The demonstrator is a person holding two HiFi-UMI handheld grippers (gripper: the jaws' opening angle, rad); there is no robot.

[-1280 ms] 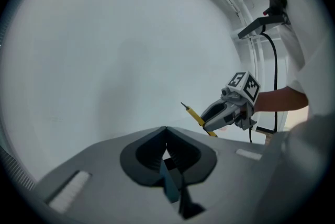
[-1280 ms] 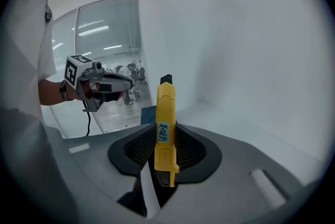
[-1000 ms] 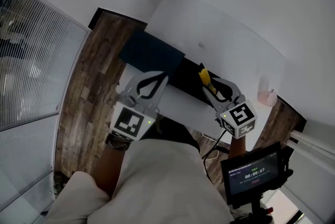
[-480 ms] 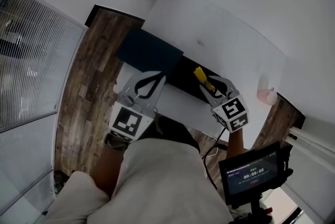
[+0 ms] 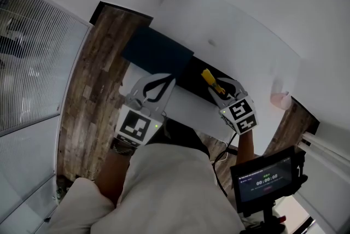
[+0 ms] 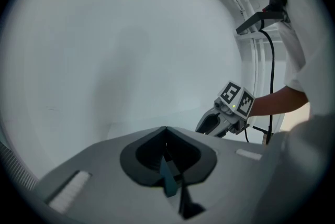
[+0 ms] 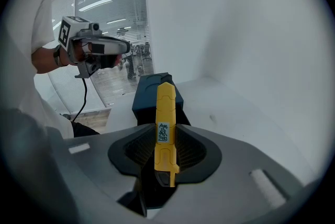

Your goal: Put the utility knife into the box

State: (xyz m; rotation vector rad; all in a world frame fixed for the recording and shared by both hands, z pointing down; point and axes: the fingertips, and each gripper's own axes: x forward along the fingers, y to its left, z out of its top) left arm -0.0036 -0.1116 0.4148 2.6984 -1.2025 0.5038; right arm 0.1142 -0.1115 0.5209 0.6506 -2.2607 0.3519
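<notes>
A yellow utility knife sticks forward out of my right gripper, whose jaws are shut on its rear half. In the head view the knife hangs over the black open part of the box, next to the dark blue lid. From the right gripper view the dark blue box lies just beyond the knife's tip. My left gripper hovers at the box's near left side, jaws together and empty. In its own view the left gripper faces the white table, with the right gripper beyond.
The white table stretches past the box. A pink object sits at its right edge. A small screen with a timer stands at lower right. Wooden floor and a glass partition lie to the left.
My right gripper has shifted a little left with the knife, closer over the box. The left gripper has barely moved.
</notes>
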